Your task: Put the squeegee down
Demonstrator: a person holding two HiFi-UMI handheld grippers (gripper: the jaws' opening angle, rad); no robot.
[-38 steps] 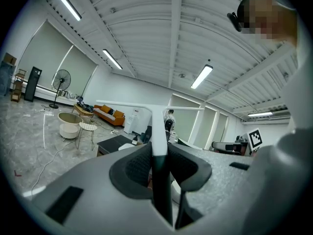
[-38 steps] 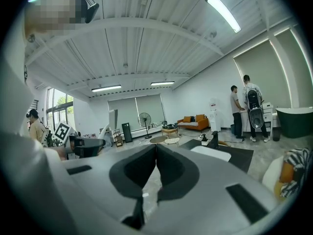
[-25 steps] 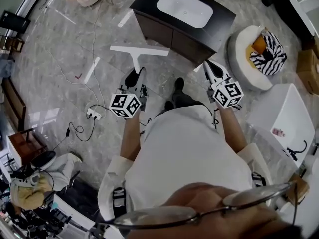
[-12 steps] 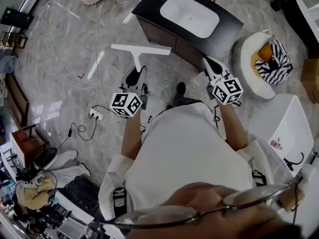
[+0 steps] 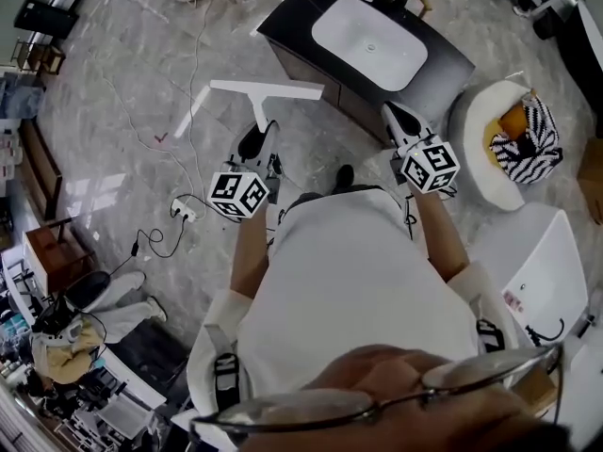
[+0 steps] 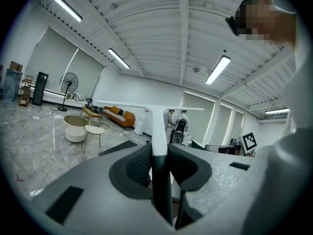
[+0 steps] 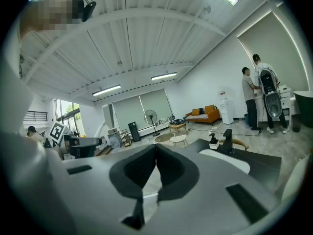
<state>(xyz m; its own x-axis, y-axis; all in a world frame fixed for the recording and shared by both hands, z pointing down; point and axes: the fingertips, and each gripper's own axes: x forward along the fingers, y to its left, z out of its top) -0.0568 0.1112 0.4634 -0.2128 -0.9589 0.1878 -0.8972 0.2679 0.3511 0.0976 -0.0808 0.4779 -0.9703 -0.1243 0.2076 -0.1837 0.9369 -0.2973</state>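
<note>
My left gripper (image 5: 256, 143) is clamped on the squeegee (image 5: 266, 90) handle, holding it in the air, blade crosswise, just beside the dark vanity (image 5: 448, 64). My right gripper (image 5: 399, 121) has its jaws pressed together on nothing.

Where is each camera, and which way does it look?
Head view: on the person's head, facing steeply down; shows their torso, arms, left gripper, right gripper.
Left gripper view: on that gripper, along jaws clamped on the squeegee; shirt at right.
Right gripper view: on that gripper, along shut, empty jaws toward the sink; shirt at left.
Shared: head view also shows squeegee and sink.
</note>
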